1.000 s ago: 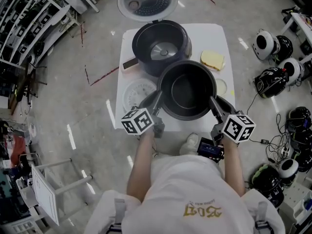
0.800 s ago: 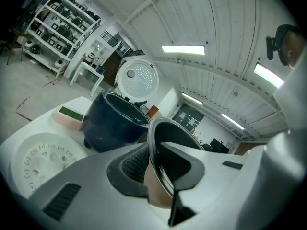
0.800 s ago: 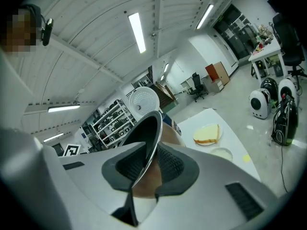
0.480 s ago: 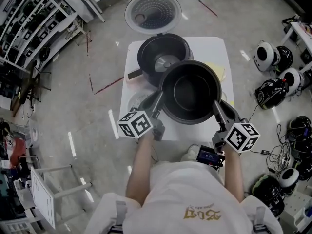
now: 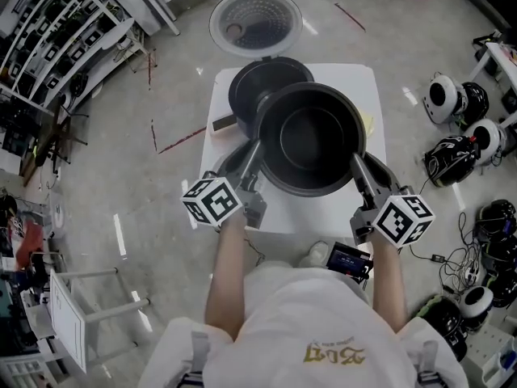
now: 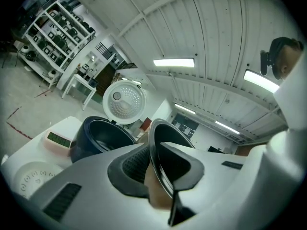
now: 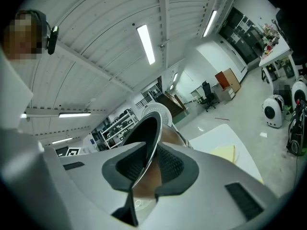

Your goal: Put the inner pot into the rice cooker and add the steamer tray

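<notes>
In the head view, the left tongs point(image 5: 257, 147) and right tongs point(image 5: 356, 160) reach forward on opposite sides of the inner pot point(image 5: 311, 136). Each meets its rim, so the dark pot hangs between them, mouth up and empty. Just beyond the tips, partly covered by the pot, the rice cooker point(image 5: 249, 83) stands open on the white table point(image 5: 367, 83). Its round lid point(image 5: 255, 21) is farther out past the cooker. Below the left tongs, a pale round piece on the table is mostly hidden by the pot and the arm (too little of it shows to name it here).

In the left gripper view, the left tongs point(image 6: 160, 170) are closing on the inner pot point(image 6: 165, 131). The thin metal rim runs edge-on between the two dark pads, which press on it from both sides. Ahead and to the left of the tips, the rice cooker point(image 6: 98, 135) shows its dark bowl, with the perforated lid point(image 6: 123, 102) upright behind it. The white steamer tray point(image 6: 29, 176) lies flat on the table, low and far to the left of the jaws.

In the right gripper view, the right tongs point(image 7: 145, 170) clamp the pot's rim point(image 7: 146, 131) between their pads. The lid point(image 7: 160, 113) peeks out beyond the pot. To the right of the tips a yellow cloth point(image 7: 225, 153) lies on the table point(image 7: 216, 133).
</notes>
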